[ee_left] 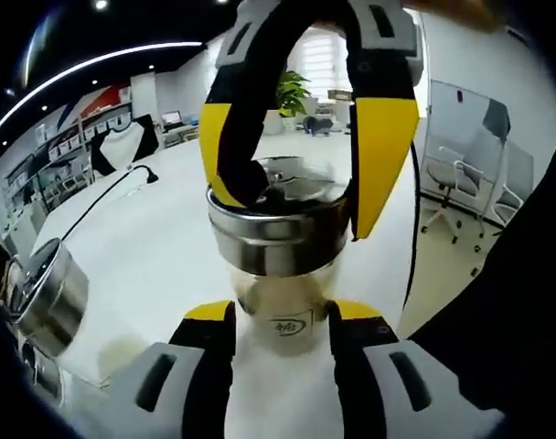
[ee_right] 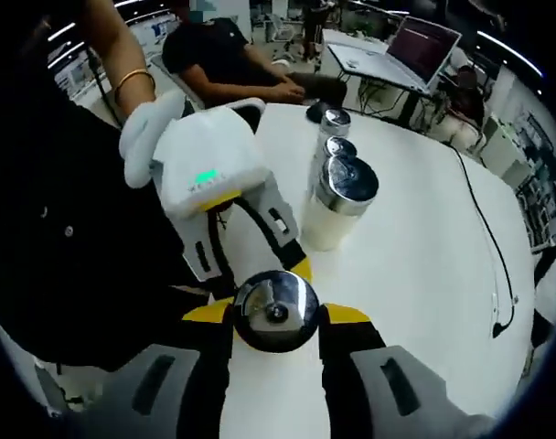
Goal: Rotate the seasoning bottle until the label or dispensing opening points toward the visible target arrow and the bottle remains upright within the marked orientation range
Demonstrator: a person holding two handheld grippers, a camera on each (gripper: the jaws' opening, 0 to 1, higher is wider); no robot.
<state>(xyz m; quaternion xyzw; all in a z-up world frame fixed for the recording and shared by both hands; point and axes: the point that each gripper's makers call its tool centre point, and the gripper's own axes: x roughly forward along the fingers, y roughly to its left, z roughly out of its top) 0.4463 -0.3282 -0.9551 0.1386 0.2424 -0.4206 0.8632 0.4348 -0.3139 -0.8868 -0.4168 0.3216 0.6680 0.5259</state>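
- In the left gripper view the left gripper (ee_left: 280, 315) has its two yellow-tipped jaws set either side of the glass body of the seasoning bottle (ee_left: 278, 274), just under the steel cap; the jaws look pressed to the glass, clamped on it
- The bottle stands upright on the white table (ee_left: 159, 247), and a small printed label faces this camera between the jaws
- The right gripper (ee_left: 305, 174) comes in from above in the same view, its black and yellow jaws dropped over both sides of the steel cap (ee_left: 278, 224)
- In the right gripper view the right gripper (ee_right: 276, 315) looks straight down on the round steel cap (ee_right: 276, 311), one yellow tip at each side and seemingly touching it, so it reads as closed on the cap
- The left gripper (ee_right: 260, 261) reaches in from the upper left of that view, and its tips are hidden under the cap
- Three more steel-capped bottles (ee_right: 342, 197) stand in a row on the table, well apart from the held one; in the left gripper view two steel containers (ee_left: 40, 297) sit cut off at the left edge
- A black cable (ee_right: 484, 229) runs across the table
- A seated person (ee_right: 232, 64) is beyond the table, with an open laptop (ee_right: 401, 50) nearby
- No target arrow or dispensing opening can be made out
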